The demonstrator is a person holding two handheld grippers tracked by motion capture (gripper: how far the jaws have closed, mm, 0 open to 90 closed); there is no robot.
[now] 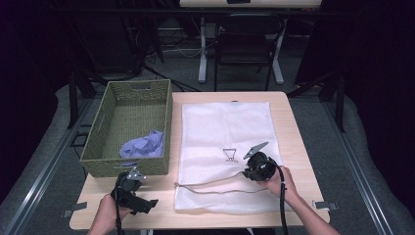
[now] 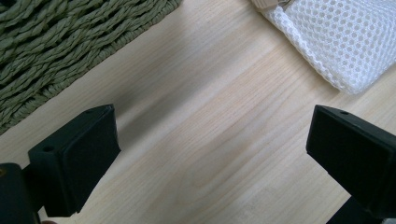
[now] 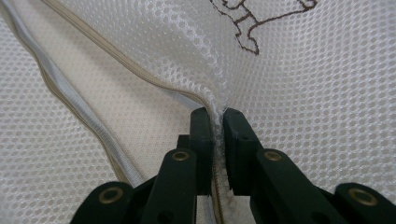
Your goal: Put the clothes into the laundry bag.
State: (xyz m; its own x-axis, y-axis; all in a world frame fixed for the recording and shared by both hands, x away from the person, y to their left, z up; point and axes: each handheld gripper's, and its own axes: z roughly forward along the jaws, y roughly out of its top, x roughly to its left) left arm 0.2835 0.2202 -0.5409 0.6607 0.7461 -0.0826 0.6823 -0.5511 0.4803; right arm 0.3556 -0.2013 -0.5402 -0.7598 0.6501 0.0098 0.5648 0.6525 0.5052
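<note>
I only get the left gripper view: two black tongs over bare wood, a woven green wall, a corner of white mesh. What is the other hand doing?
Observer: The right tongs are pinching a fold of the white mesh bag beside its zipper opening.
Operator: Is anything inside that woven thing?
Observer: Yes, the green basket holds a crumpled purple cloth.
Operator: Is the mesh plain?
Observer: No, a small dark drawing is printed near its middle.
</note>
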